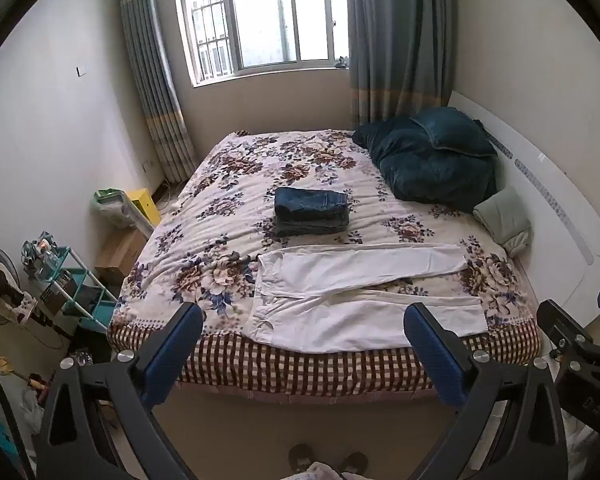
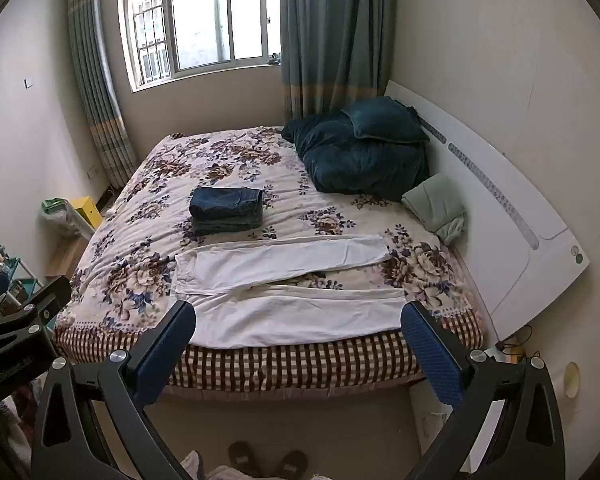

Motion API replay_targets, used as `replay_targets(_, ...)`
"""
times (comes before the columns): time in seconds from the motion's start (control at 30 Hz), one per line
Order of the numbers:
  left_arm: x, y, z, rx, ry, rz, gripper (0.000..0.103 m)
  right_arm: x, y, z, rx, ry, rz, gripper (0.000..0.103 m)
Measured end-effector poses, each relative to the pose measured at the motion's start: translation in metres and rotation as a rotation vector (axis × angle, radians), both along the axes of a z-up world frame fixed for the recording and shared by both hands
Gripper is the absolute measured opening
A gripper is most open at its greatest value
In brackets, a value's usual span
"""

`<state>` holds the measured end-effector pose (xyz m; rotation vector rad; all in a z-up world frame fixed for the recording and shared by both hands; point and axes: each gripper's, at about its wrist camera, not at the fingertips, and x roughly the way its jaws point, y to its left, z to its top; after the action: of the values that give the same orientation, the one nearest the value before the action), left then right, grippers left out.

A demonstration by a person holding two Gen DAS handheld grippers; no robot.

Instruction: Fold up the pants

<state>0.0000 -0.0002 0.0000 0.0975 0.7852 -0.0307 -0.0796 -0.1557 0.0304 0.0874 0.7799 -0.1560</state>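
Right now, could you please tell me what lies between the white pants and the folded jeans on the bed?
Only bare floral bedspread separates the white pants from the folded jeans; both wrist views show it.

Both tongs are black frames with silver screws. The left gripper [image 1: 303, 330] and right gripper [image 2: 298, 328] carry textured blue pads [image 2: 432, 356].

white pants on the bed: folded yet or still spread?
Spread. The white pants lie flat on the bed, both legs apart at full length; the jeans behind are folded.
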Motion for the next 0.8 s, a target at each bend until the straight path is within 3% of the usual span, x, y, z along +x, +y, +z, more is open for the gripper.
replay_targets(0.8, -0.002, 0.002, -0.001, -0.014, -0.003, 0.001, 0.103, -0.003, 0.003, -0.006, 0.009, -0.004, 0.001, 0.103)
